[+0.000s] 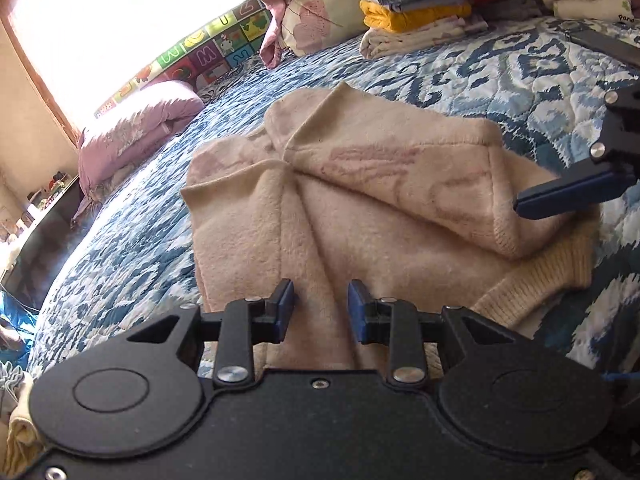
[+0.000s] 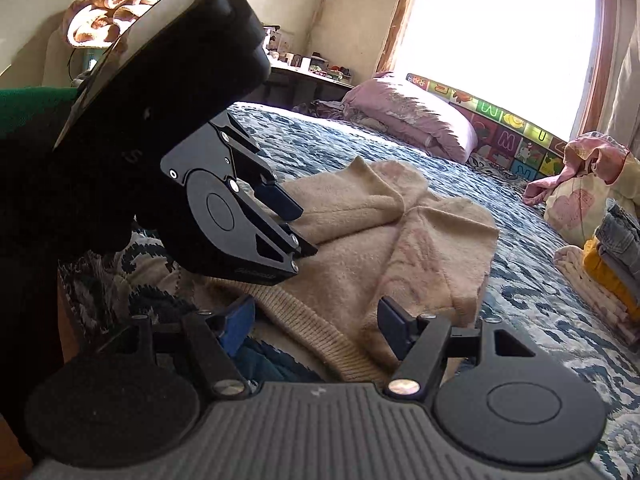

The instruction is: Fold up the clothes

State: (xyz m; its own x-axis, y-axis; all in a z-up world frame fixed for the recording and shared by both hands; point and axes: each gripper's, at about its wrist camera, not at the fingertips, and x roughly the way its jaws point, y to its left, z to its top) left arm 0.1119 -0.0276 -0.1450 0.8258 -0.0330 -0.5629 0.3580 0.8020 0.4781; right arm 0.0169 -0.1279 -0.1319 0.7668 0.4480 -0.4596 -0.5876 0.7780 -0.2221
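Garment: cream sweater (image 1: 360, 200) lying mid-bed on the blue patterned quilt (image 1: 520, 76), both sleeves already crossed inward over the body, ribbed hem (image 1: 536, 280) nearest the person.
Left hand-held gripper (image 1: 320, 308): fingers parted to a moderate gap, nothing between them, hovering over the near part of the sweater's body; probably poised to pinch the hem edge for the bottom-up fold.
Right hand-held gripper (image 2: 316, 328): fingers spread wide, empty, low over the ribbed hem beside the folded sleeve's cuff (image 2: 464, 300); likely placed to take the other hem corner so both ends lift evenly.
Why sleeves lie so: tucked in to narrow the garment into a strip, ready for halving.
Step judged: sleeve folds done, lengthwise fold not yet begun.
Left view only: stack of folded clothes (image 1: 416, 4) at the far side of the bed, presumably where finished pieces go; right hand-held gripper's blue finger resting at the sleeve cuff.
Right view only: left hand-held gripper seen from the side, tilted down toward the sweater, its fingertips close above the fabric; contact cannot be told. Also a dark teal cloth (image 2: 264, 360) under the hem edge, unseen from the left.
Shared: window (image 2: 500, 36), lilac pillow (image 2: 412, 116), alphabet mat (image 1: 208, 48).
Risk: fluffy knit may slip, loosening the tucked sleeves.
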